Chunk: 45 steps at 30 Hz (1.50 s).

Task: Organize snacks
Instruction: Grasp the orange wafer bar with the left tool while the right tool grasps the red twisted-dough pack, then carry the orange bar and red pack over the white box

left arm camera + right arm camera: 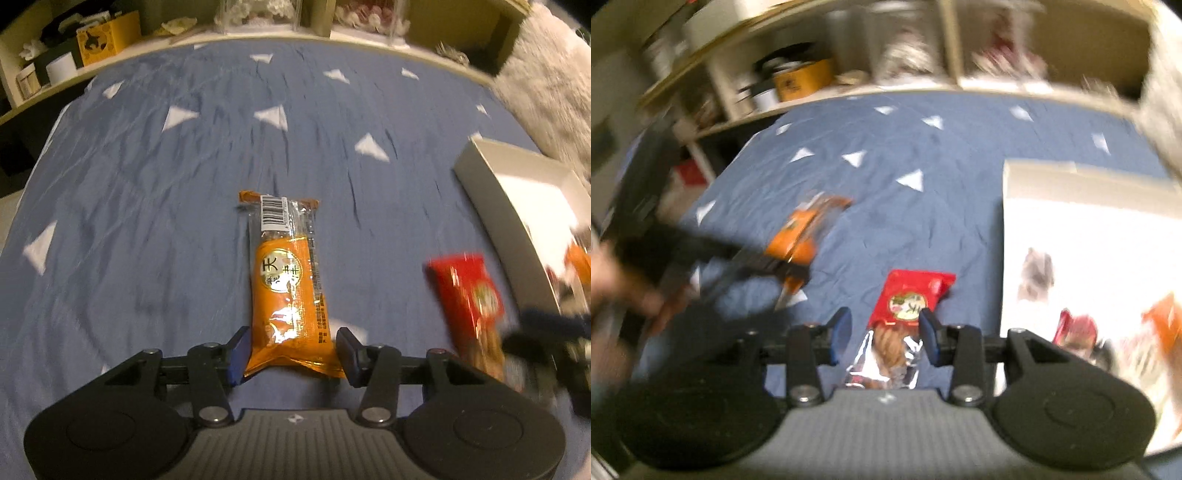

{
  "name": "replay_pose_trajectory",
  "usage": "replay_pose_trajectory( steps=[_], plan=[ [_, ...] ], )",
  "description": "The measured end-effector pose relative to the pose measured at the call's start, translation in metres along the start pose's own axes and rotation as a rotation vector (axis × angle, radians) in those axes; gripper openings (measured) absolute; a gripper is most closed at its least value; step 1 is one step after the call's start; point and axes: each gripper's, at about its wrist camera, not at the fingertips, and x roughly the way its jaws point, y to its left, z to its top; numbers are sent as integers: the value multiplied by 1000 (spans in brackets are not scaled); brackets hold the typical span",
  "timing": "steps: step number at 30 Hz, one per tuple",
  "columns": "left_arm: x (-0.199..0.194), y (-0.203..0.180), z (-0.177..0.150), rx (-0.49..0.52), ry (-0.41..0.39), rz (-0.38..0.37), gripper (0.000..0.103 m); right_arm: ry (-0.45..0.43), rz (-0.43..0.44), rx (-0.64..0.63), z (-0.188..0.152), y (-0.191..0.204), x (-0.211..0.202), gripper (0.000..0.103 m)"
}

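Note:
An orange snack packet (286,280) with a barcode end hangs between the fingers of my left gripper (293,347). Both pads press its lower end, and it stays sharp over the blurred blue bedsheet (147,177). In the right wrist view the same packet (798,236) shows as a blur. A red packet (908,299) with a clear foil end lies between the fingers of my right gripper (885,328). The right pad is at its edge, and a strip of sheet shows beside the left pad. In the left wrist view the red packet (469,299) is blurred at the right.
A white open box (1071,177) sits on the bed to the right with several snacks inside, among them a red one (1075,328). Its wall (491,206) also shows in the left wrist view. Wooden shelves (110,40) with boxes run along the far edge. A person's hand (613,280) is at the left.

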Motion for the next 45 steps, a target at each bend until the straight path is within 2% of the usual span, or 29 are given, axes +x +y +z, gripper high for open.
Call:
replay_pose_trajectory(
  steps=[6, 8, 9, 10, 15, 19, 24, 27, 32, 35, 37, 40, 45],
  plan=[
    [-18, 1, -28, 1, 78, 1, 52, 44, -5, 129, 3, -7, 21, 47],
    [-19, -3, -30, 12, 72, 17, 58, 59, -6, 168, 3, -7, 25, 50],
    [-20, -5, -28, 12, 62, 23, 67, 60, -12, 179, 3, -7, 26, 53],
    [-20, -6, -26, 6, 48, 26, 70, 59, -22, 184, 1, -4, 24, 55],
    [-18, -13, -13, -12, 6, 43, 70, 52, -81, 245, -3, -4, 22, 58],
    [-9, -11, -7, -42, 13, 55, 70, 52, -127, 268, -4, -10, 20, 58],
    [-4, -6, -3, -69, 23, 40, 67, 71, -119, 261, -2, -12, 25, 60],
    [0, -8, -1, -55, 31, 50, 61, 84, -104, 245, -1, -7, 30, 60],
    [6, -6, 2, -52, 42, 71, 52, 97, -129, 235, 1, -4, 35, 59],
    [6, -3, 3, -58, 39, 78, 44, 114, -138, 213, 1, -3, 37, 56],
    [4, -1, 2, -74, 34, 72, 43, 110, -146, 189, 1, -2, 38, 46],
    [1, 1, 1, -104, 25, 67, 40, 103, -124, 168, 0, -2, 39, 39],
    [-12, -3, -2, -140, 5, 57, 40, 86, -87, 143, -1, -5, 36, 37]
  ],
)
